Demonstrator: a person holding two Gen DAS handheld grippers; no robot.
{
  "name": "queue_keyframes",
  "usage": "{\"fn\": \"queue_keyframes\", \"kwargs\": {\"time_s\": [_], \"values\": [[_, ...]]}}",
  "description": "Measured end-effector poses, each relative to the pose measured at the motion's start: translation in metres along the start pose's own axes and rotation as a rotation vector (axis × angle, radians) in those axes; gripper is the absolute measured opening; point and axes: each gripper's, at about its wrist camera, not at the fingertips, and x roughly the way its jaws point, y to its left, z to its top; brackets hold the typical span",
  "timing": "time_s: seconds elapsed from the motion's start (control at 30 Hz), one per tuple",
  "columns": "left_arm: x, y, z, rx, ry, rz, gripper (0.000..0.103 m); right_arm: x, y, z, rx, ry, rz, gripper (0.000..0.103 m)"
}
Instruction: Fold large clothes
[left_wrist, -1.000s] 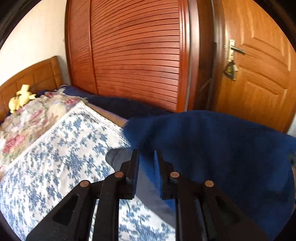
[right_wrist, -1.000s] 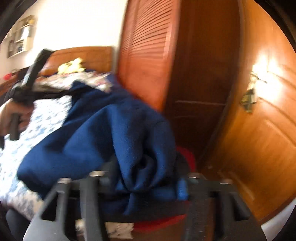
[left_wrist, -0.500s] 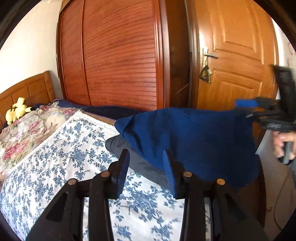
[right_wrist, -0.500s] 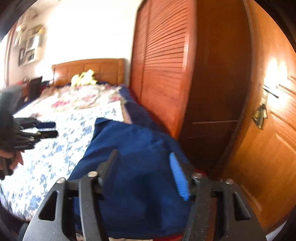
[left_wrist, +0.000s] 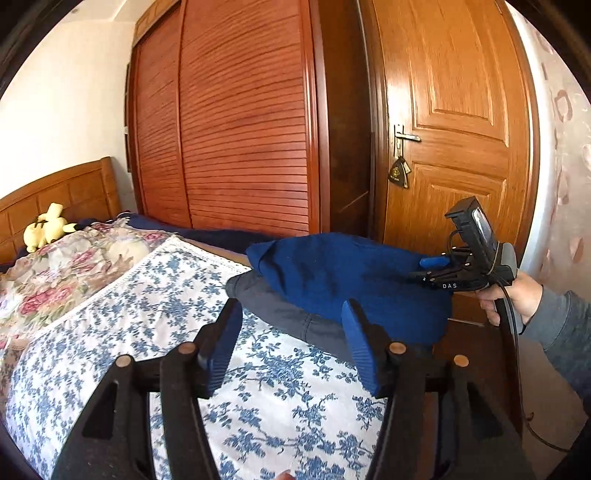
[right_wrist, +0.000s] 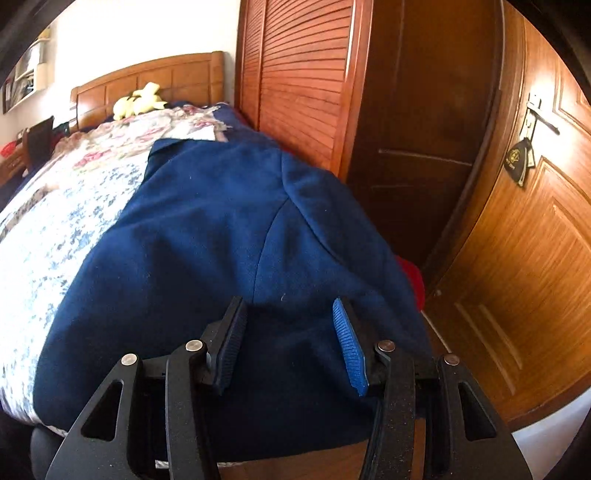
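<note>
Left wrist view: our left gripper (left_wrist: 291, 347) is released, its jaws widening with nothing between them, above the floral bedspread (left_wrist: 155, 332). The blue garment (right_wrist: 221, 236) lies on that bedspread's door-side edge; our right gripper (right_wrist: 288, 343) hovers over it, jaws narrowing, pads clear.

Bed (left_wrist: 110, 332) with blue floral cover, navy garment (right_wrist: 221, 240) over grey clothing (left_wrist: 280, 314), yellow plush (left_wrist: 46, 225)

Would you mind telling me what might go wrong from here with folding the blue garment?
The blue garment overhangs the bed's foot end, so it may slide off. The dark grey garment beneath it could get caught in the next grasp. The right gripper, jaws closing, has no fabric between them yet and may pinch poorly.
</note>
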Motion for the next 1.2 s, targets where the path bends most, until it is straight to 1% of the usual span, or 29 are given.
{"fn": "queue_keyframes", "kwargs": {"time_s": [0.1,0.23,0.3,0.43,0.47,0.53,0.63,0.73,0.83,0.87,0.93,0.97,1.03,1.1,1.2], "values": [[-0.015,0.001,-0.002,-0.003,-0.003,0.034,0.056,-0.008,0.003,0.004,0.011,-0.014,-0.021,0.049],[-0.040,0.005,-0.014,-0.002,-0.003,0.081,0.056,-0.034,0.008,0.010,0.030,-0.056,-0.048,0.054],[-0.050,0.006,-0.021,-0.013,-0.001,0.096,0.056,-0.048,0.018,0.013,0.016,-0.076,-0.040,0.057],[-0.070,0.012,-0.038,-0.035,0.028,0.142,0.056,-0.067,0.045,0.010,-0.008,-0.104,0.006,0.067],[-0.072,0.013,-0.042,-0.041,0.039,0.150,0.056,-0.071,0.053,0.009,-0.012,-0.108,0.020,0.068],[-0.078,0.016,-0.049,-0.061,0.054,0.141,0.056,-0.077,0.068,0.007,-0.015,-0.120,0.051,0.072],[-0.088,0.021,-0.060,-0.086,0.070,0.151,0.056,-0.088,0.097,0.001,-0.012,-0.150,0.092,0.073],[-0.097,0.026,-0.073,-0.103,0.091,0.177,0.056,-0.091,0.123,-0.004,-0.005,-0.169,0.134,0.074],[-0.105,0.033,-0.086,-0.133,0.113,0.196,0.056,-0.091,0.149,-0.008,-0.017,-0.173,0.178,0.075],[-0.108,0.037,-0.092,-0.143,0.120,0.215,0.056,-0.091,0.161,-0.009,-0.026,-0.175,0.193,0.075],[-0.114,0.043,-0.103,-0.159,0.125,0.281,0.056,-0.089,0.182,-0.012,-0.035,-0.181,0.222,0.076],[-0.118,0.049,-0.110,-0.173,0.123,0.314,0.056,-0.088,0.190,-0.013,-0.034,-0.180,0.237,0.077],[-0.123,0.058,-0.120,-0.205,0.131,0.323,0.056,-0.083,0.209,-0.016,-0.031,-0.166,0.274,0.082],[-0.126,0.068,-0.130,-0.236,0.147,0.326,0.056,-0.081,0.227,-0.022,-0.035,-0.155,0.295,0.082],[-0.134,0.079,-0.146,-0.262,0.159,0.360,0.056,-0.077,0.257,-0.032,-0.034,-0.136,0.322,0.083]]}}
